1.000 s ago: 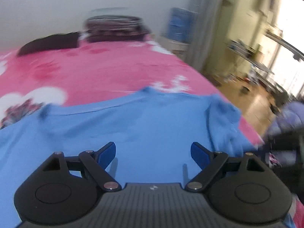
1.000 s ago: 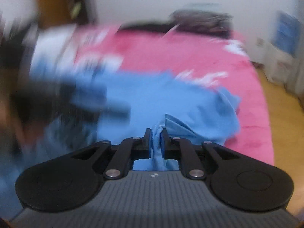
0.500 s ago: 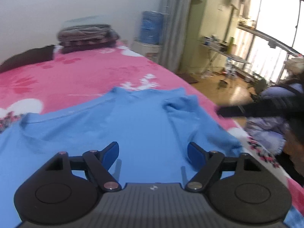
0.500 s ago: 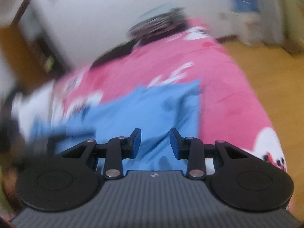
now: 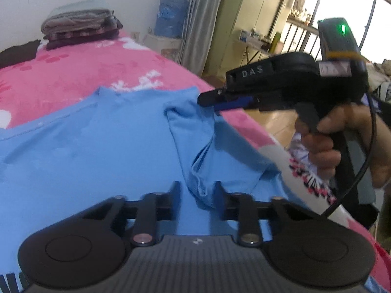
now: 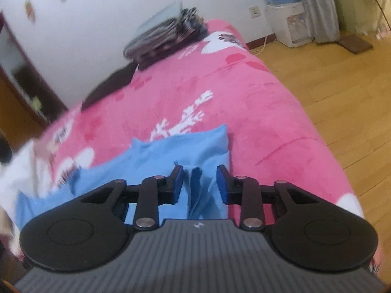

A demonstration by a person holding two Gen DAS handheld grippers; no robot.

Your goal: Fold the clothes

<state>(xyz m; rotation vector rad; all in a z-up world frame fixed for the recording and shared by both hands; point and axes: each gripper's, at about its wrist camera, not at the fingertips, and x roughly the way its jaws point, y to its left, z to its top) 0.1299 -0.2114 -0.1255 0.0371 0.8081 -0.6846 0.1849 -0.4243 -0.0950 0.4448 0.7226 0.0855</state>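
A blue shirt (image 5: 97,146) lies spread on the pink bed blanket (image 5: 61,78). Its right sleeve (image 5: 193,131) is folded inward over the body. My left gripper (image 5: 198,195) is open, with the near end of the sleeve fold standing between its fingers. My right gripper (image 5: 207,99), held by a hand (image 5: 322,141), reaches in from the right to the sleeve's far end. In the right wrist view that gripper (image 6: 200,183) is open, with a raised fold of the shirt (image 6: 158,156) between its blue pads.
A stack of folded clothes (image 5: 78,28) and a dark garment (image 5: 17,55) lie at the head of the bed. The bed's right edge drops to a wooden floor (image 6: 342,85). A water dispenser (image 6: 288,24) stands by the wall.
My right gripper let go of the shirt fold and swung to the sleeve's far end. My left gripper's fingers narrowed from wide open and moved right onto the sleeve fold.
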